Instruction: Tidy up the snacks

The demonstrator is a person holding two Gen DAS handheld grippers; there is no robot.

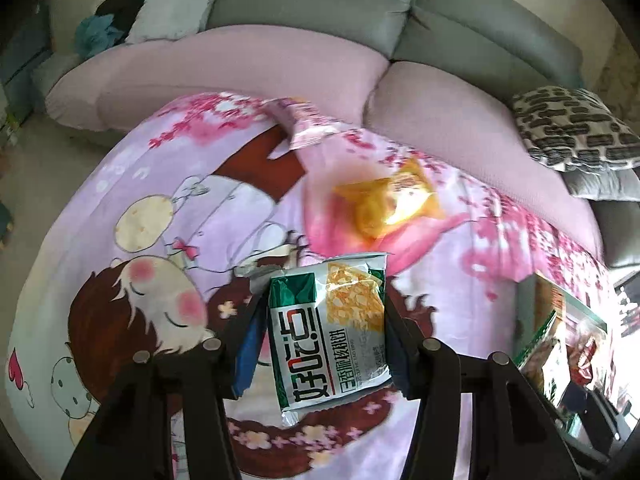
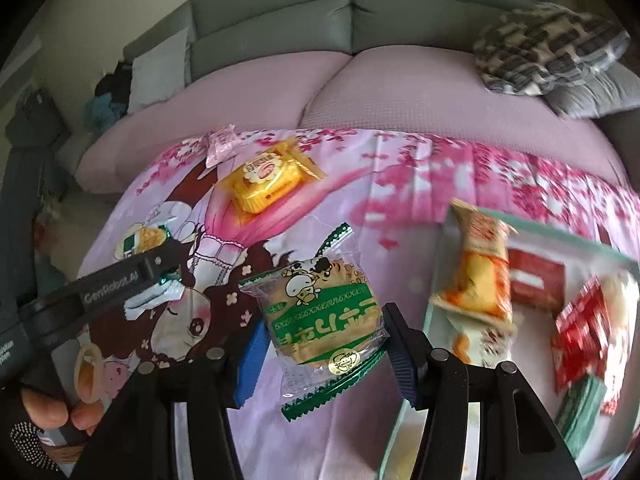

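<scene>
left tool (image 1: 326, 322): clamped across the sides of a green-and-white walnut cookie packet (image 1: 330, 328), held clear above the cartoon-print cloth (image 1: 160, 208) on the counter.
right tool (image 2: 320, 320): clamped on a clear cow-print pastry packet (image 2: 326, 312), just left of the snack box (image 2: 540, 224).
box: at the right, already holding an orange packet (image 2: 478, 276) and red packets (image 2: 584, 320).
still loose: a yellow pastry (image 2: 266, 184) and a pink packet (image 2: 220, 146) at the far side.
step: probably carrying both packets to the box.
doing it well: lift each packet over the near box wall, lower it into a free gap, release low; keep the grip light so the pastry is not crushed.
</scene>
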